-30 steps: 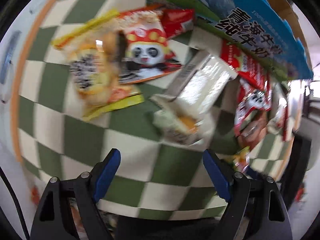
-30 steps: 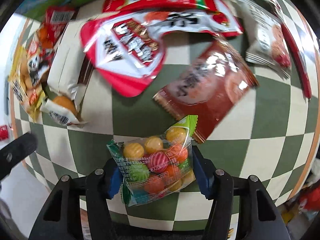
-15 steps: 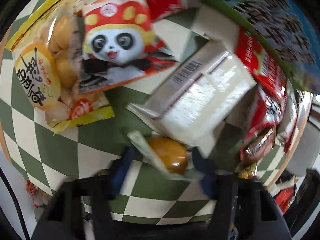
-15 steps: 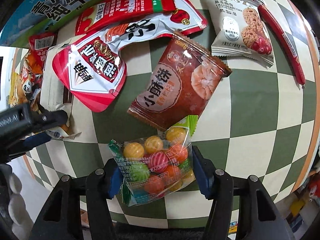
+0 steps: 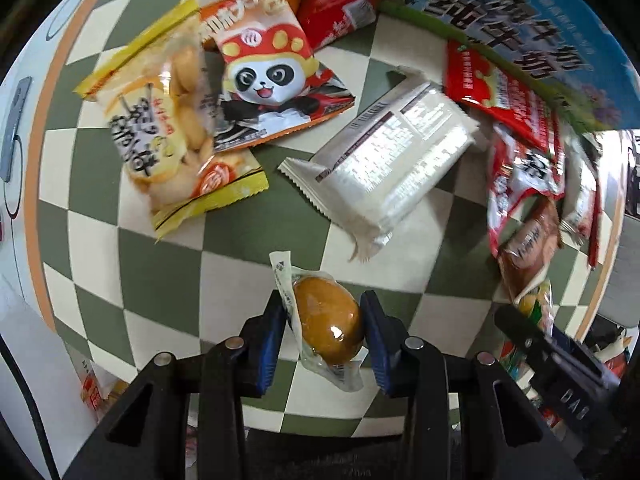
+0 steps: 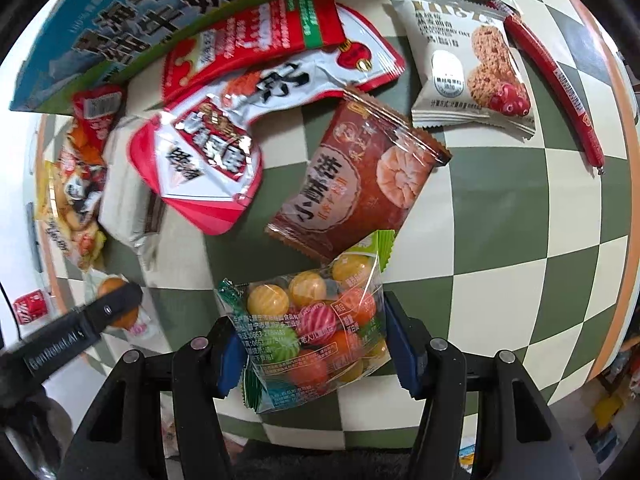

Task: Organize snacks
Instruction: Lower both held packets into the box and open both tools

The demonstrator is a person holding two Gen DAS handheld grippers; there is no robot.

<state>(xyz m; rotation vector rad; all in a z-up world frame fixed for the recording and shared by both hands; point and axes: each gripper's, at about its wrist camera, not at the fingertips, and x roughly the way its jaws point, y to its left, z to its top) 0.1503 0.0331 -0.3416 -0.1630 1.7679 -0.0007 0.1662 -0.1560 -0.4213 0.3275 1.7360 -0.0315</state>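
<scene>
My left gripper is shut on a brown egg in a clear packet, held above the checkered table. My right gripper is shut on a clear bag of coloured round candies. The left gripper with the egg also shows at the lower left of the right wrist view. Other snacks lie on the table: a panda packet, a yellow packet, a white packet, a brown pastry packet, a red and white pouch, a cookie packet and a red sausage stick.
A blue and green milk carton box stands along the far side of the table; it also shows in the right wrist view. The table has an orange rim. More red packets lie against the box.
My left gripper moved forward to the egg packet, closed on it and lifted it away from the white packet. My right gripper kept hold of the candy bag and drew back a little.
</scene>
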